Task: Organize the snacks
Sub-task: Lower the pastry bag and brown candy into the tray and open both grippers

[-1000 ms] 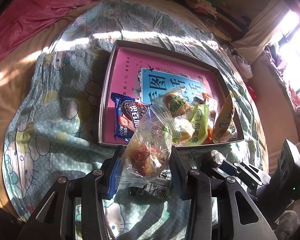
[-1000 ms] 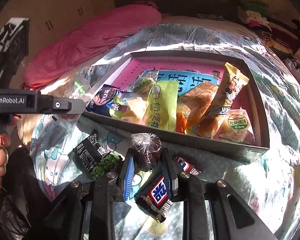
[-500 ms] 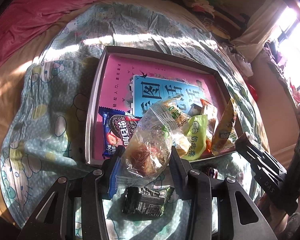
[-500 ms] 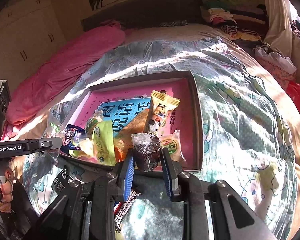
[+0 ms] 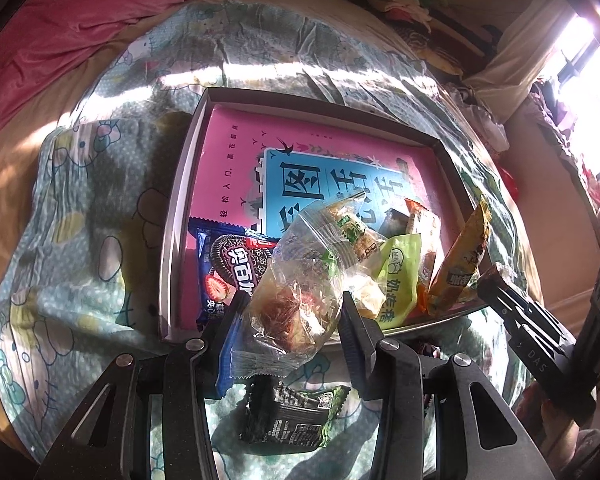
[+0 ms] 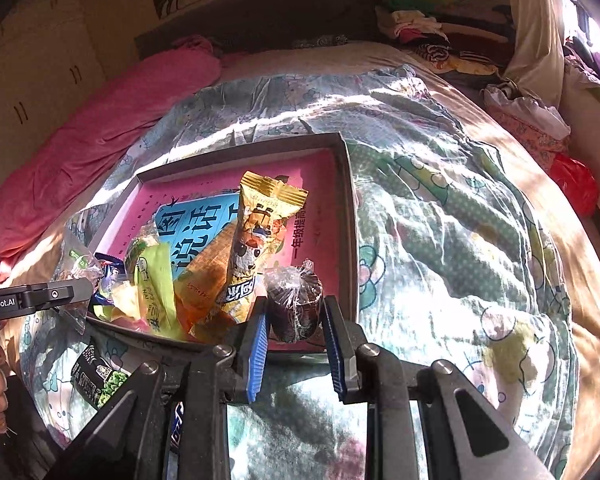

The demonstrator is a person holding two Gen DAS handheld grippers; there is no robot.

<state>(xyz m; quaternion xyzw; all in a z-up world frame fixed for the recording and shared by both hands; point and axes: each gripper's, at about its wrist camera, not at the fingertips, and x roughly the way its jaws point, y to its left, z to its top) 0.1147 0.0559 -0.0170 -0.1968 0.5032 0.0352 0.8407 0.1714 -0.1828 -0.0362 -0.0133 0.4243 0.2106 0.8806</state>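
My left gripper is closed on a clear crinkly snack bag with a brownish pastry inside, its fingers pressed into the wrapper on both sides; the bag hangs over the near edge of the shallow grey box that sits on the cartoon-print bedspread; my right gripper is clamped on a dark chocolate cake in clear wrap, blue pads touching it left and right, and it hovers just inside the box's near right corner; the box floor is pink with a blue panel of Chinese characters; along its near edge lie the snacks already gathered: a blue Oreo pack at the near left, a lime-green packet in the middle, an orange packet beside it, and a yellow cartoon-printed packet leaning upright toward the right side; the far half of the box is bare floor; outside the box, on the bedspread just before its near edge, lies a black-and-green pea snack pack, and a blue-and-white wrapper peeks out under my right fingers, mostly hidden; a pink quilt is bunched along the bed's far left edge.
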